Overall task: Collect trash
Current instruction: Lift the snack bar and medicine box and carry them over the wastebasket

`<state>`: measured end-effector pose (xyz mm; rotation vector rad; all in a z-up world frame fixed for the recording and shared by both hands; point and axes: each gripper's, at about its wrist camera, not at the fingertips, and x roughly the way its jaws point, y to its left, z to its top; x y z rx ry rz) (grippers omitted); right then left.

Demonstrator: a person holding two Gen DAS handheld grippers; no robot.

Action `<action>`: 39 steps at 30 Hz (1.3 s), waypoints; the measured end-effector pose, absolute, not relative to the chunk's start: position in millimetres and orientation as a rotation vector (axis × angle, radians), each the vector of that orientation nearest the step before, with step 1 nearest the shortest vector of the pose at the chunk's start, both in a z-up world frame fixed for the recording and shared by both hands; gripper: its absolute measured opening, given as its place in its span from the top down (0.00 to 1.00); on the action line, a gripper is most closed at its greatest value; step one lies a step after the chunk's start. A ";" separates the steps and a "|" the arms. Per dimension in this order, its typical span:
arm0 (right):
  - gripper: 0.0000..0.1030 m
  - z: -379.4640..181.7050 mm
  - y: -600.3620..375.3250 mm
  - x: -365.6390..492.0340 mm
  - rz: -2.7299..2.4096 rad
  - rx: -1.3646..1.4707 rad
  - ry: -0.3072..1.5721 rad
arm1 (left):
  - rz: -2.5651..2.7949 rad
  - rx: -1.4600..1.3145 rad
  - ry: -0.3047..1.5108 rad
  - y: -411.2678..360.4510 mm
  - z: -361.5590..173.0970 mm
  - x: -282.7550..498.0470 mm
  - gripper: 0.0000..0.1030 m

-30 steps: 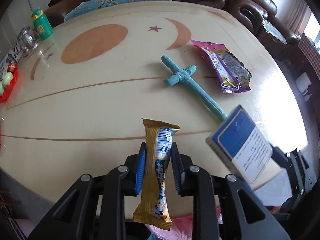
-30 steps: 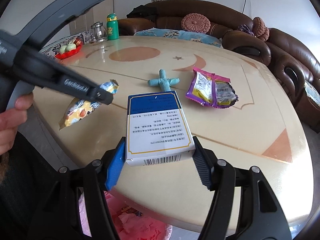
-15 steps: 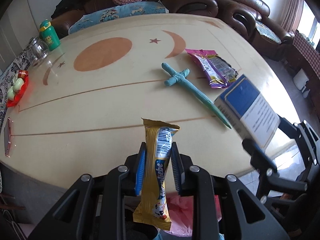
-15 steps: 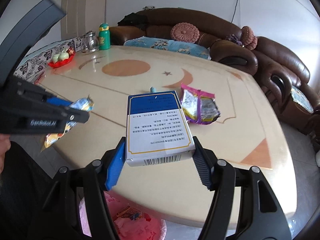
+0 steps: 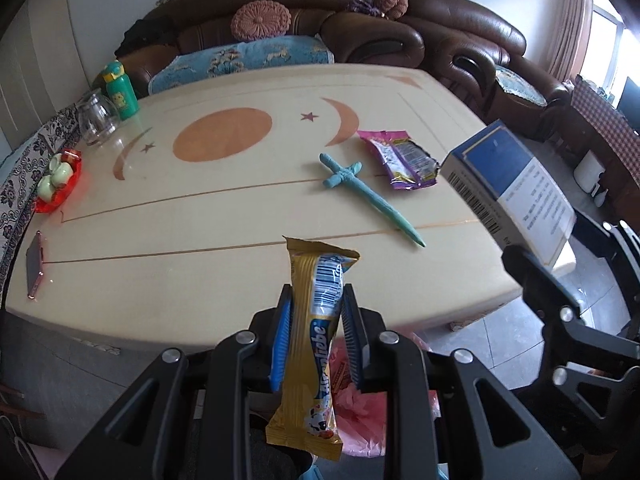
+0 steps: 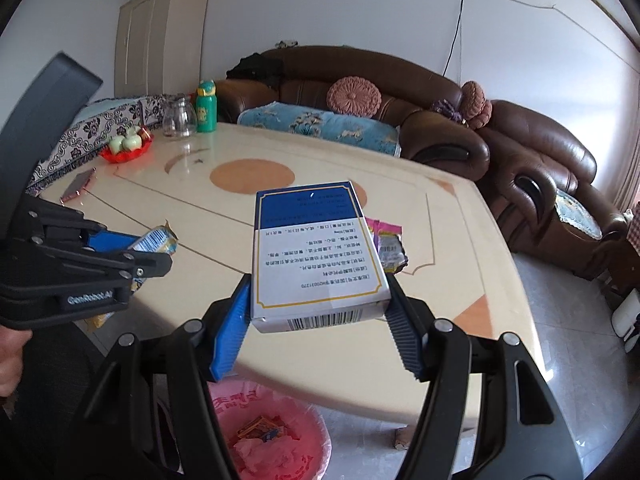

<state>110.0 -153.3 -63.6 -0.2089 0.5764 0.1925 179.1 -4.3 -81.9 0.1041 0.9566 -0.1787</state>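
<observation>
My left gripper (image 5: 316,320) is shut on a gold snack wrapper (image 5: 314,344) and holds it off the table's near edge. My right gripper (image 6: 316,312) is shut on a blue and white box (image 6: 316,256); the box also shows in the left wrist view (image 5: 508,188). A purple wrapper (image 5: 400,160) and a teal clay sword (image 5: 368,196) lie on the cream table (image 5: 200,240). A bin with a pink bag (image 6: 272,432) stands on the floor below both grippers.
A red plate with pale fruit (image 5: 56,180), a glass jar (image 5: 96,124) and a green bottle (image 5: 120,90) stand at the table's far left. A phone (image 5: 34,264) lies at its left edge. Brown sofas (image 5: 440,40) ring the table.
Both grippers have pulled back and up from the table with their loads. The pink bin now shows below them.
</observation>
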 end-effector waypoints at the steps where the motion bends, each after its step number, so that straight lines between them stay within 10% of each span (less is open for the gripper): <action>1: 0.39 -58.4 -152.7 103.6 0.191 -0.208 0.571 | -0.182 0.105 0.950 -3.9 -78.2 172.8 0.77; 39: 0.39 -58.8 -161.4 -21.8 0.128 -0.200 0.654 | -0.317 0.175 0.977 -32.5 -98.7 51.2 0.77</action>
